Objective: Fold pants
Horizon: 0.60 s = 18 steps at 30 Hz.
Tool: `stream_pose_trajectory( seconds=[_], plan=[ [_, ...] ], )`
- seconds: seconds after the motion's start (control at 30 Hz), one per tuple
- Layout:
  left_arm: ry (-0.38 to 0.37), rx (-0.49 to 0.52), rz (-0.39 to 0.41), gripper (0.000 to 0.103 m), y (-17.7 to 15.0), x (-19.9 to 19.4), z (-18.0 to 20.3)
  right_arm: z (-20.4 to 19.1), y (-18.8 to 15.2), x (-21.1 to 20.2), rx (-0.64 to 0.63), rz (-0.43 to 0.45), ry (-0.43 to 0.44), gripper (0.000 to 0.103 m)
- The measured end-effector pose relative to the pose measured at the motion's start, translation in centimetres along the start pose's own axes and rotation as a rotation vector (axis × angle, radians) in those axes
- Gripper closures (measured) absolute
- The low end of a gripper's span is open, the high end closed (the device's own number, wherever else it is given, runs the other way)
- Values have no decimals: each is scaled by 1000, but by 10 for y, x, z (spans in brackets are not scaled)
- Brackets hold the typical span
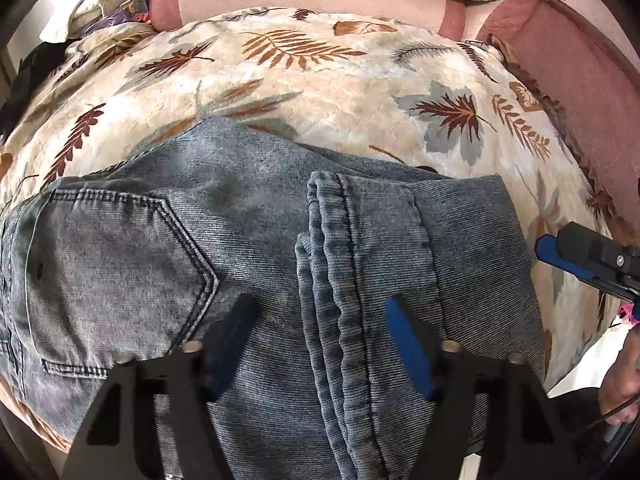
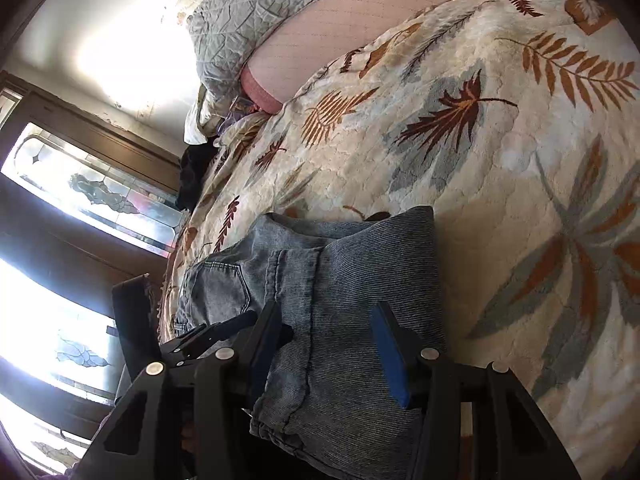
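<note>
Left wrist: left claw parted above folded jeans; right claw parted, empty.

Jeans cut off at bottom edge; left tool's left pad blurred.

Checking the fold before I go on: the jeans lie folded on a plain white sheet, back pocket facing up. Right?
Not quite. The jeans lie folded with the back pocket facing up, but on a cream blanket with a leaf print, not a plain white sheet. The left wrist view shows it.
</note>
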<state>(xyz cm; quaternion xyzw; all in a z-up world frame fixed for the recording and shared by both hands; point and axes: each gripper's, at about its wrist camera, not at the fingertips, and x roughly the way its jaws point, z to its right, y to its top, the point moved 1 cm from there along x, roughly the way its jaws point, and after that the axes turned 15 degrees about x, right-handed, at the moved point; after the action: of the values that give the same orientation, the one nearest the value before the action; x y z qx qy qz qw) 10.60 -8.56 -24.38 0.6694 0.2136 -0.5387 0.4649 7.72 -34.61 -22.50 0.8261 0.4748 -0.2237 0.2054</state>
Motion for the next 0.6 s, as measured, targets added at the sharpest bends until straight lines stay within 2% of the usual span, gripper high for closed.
stream_pose_trajectory(
  seconds=[0.23,0.37,0.5,0.53,0.57,0.6],
  plan=[
    [-32,-5,24,43,-2,-14,4,0,0,0,-6,9,-20,52],
    [-48,-4,-25,43,-17,-10,10,1,0,0,-5,6,-23,52],
    [-47,28,-29,43,-24,-13,18,-2,-1,1,-12,5,-19,52],
    [-46,26,-32,47,-23,-12,18,-2,-1,1,-15,4,-24,52],
    [-50,19,-31,59,-22,-12,17,-3,-2,2,-17,3,-28,52],
    [-58,15,-27,66,-21,-13,16,-3,-2,3,-18,2,-32,52]
  ],
)
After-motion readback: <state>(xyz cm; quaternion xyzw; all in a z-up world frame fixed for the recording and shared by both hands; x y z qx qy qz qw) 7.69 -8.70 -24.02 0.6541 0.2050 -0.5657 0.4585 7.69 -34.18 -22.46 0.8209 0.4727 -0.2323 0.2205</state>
